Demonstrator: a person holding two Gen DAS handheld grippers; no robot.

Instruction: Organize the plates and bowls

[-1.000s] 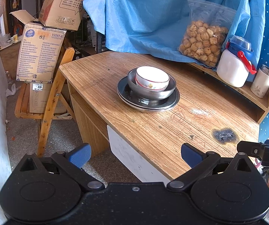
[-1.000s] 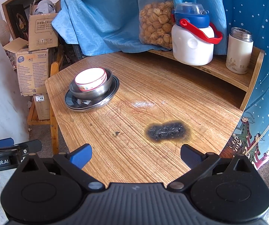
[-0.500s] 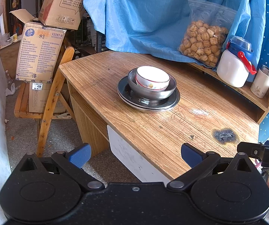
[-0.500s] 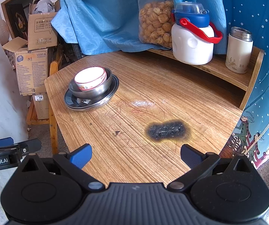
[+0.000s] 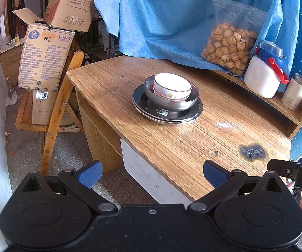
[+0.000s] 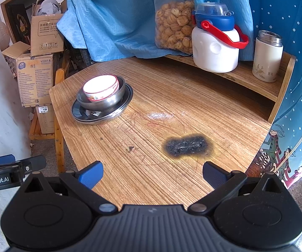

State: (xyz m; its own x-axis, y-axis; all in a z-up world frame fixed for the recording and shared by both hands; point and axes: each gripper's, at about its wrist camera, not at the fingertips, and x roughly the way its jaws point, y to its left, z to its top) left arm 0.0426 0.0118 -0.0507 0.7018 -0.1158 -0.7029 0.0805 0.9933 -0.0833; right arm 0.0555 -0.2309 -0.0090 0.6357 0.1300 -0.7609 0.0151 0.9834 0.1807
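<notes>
A white bowl with a red rim (image 5: 172, 86) (image 6: 101, 87) sits inside a steel bowl (image 5: 172, 103) (image 6: 106, 101), which sits on stacked steel plates (image 5: 182, 117) (image 6: 81, 112) on the wooden table (image 5: 182, 147) (image 6: 172, 105). My left gripper (image 5: 152, 173) is open and empty, held off the table's front edge, well short of the stack. My right gripper (image 6: 152, 174) is open and empty above the table's near edge, the stack far to its upper left.
A raised shelf (image 6: 245, 77) at the back holds a bag of snacks (image 6: 175, 24), a white jug with blue lid (image 6: 216, 48) and a steel-lidded flask (image 6: 267, 56). A burn mark (image 6: 187, 145) scars the table. A wooden chair (image 5: 54, 115) and cardboard boxes (image 5: 45, 56) stand left.
</notes>
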